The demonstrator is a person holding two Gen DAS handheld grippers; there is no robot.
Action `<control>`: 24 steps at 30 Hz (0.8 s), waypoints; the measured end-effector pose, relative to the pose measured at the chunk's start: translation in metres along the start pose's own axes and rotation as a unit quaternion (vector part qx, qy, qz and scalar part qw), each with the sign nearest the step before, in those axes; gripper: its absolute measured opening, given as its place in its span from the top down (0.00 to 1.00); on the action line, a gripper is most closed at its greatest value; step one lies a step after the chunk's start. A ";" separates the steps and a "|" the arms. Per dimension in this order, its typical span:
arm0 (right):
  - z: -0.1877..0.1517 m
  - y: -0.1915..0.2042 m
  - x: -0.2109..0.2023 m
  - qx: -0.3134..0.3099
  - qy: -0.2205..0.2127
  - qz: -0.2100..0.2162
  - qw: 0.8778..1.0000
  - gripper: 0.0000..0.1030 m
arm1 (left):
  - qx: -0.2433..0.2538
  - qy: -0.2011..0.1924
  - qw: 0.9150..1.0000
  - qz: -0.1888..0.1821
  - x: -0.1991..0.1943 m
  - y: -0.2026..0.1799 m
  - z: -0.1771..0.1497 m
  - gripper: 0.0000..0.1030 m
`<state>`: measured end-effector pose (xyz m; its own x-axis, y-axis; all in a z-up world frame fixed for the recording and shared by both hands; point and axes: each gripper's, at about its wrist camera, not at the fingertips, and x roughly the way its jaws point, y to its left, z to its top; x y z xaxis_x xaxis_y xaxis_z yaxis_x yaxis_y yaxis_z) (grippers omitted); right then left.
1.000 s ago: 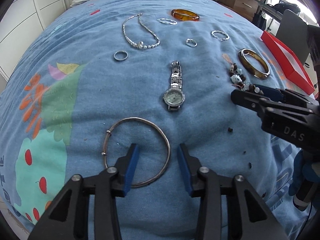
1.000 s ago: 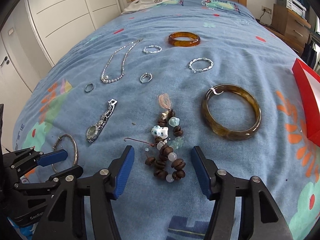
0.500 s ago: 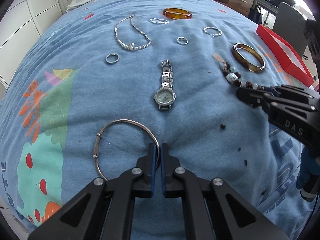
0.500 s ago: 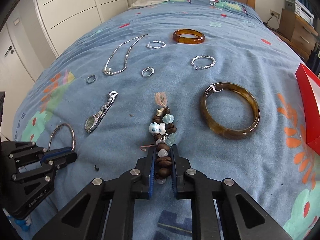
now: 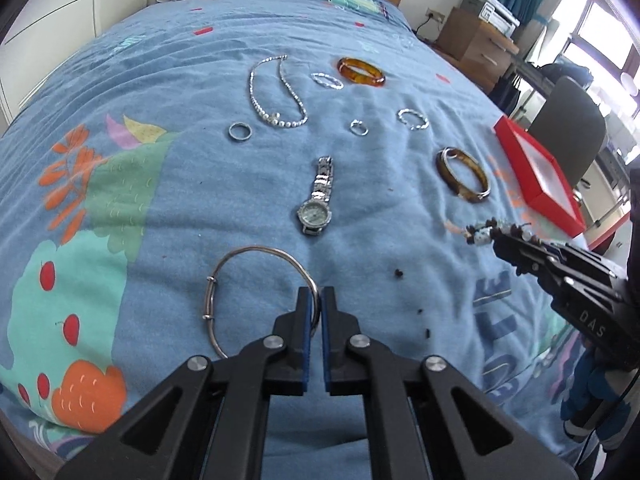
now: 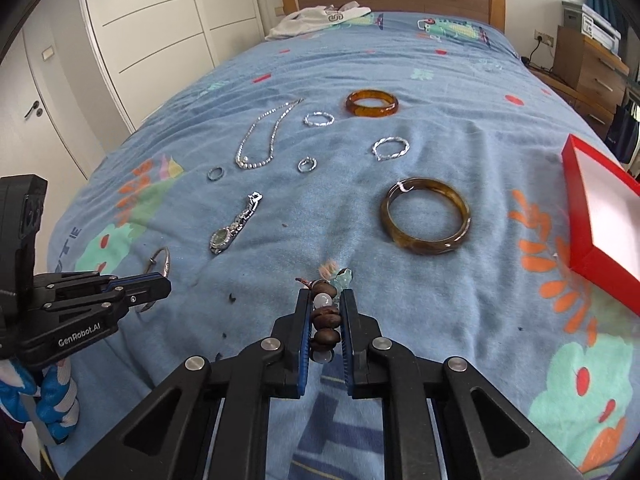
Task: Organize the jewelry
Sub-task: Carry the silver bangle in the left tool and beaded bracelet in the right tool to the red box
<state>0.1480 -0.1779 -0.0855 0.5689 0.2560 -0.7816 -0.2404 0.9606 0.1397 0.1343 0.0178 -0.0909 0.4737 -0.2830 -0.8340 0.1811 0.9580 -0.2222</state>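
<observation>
My left gripper [image 5: 316,298] is shut on the right rim of a thin silver bangle [image 5: 228,272], lifted slightly off the blue bedspread. The same bangle [image 6: 160,260] pokes out past the left gripper [image 6: 160,284] in the right wrist view. My right gripper [image 6: 326,300] is shut on a brown-and-white beaded bracelet [image 6: 325,316], raised above the bed. From the left wrist view, the right gripper [image 5: 500,240] shows at the right with the beads [image 5: 480,232] hanging from its tip. A red box [image 6: 600,212] with a white inside lies at the right.
Spread over the bed lie a silver watch [image 5: 316,204], a brown bangle [image 6: 426,214], an amber bangle [image 6: 372,103], a pearl necklace [image 5: 276,96], a twisted silver bracelet [image 6: 390,148] and several small rings. Dark crumbs [image 5: 398,273] dot the cloth. Wooden drawers [image 6: 588,68] stand at the right.
Both grippers went from open to shut, the left on the silver bangle, the right on the beaded bracelet. Both have since risen, lifting their pieces off the bedspread.
</observation>
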 end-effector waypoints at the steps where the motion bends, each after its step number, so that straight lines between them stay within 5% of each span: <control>1: -0.001 0.000 -0.006 0.000 -0.004 0.000 1.000 0.87 | 0.000 -0.003 1.000 -0.003 -0.004 -0.002 0.000 0.96; 14: -0.016 -0.014 -0.092 0.013 -0.069 -0.007 0.998 0.87 | 0.035 -0.041 0.997 -0.047 -0.052 -0.068 0.005 0.96; 24: -0.009 -0.116 -0.148 0.043 -0.105 -0.065 0.991 0.87 | 0.111 -0.046 0.987 -0.110 -0.048 -0.191 0.062 0.96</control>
<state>0.0849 -0.3278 0.0088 0.7442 0.1381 -0.6535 -0.0919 0.9903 0.1047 0.1305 -0.1543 0.0228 0.4755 -0.4962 -0.7265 0.4683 0.8418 -0.2684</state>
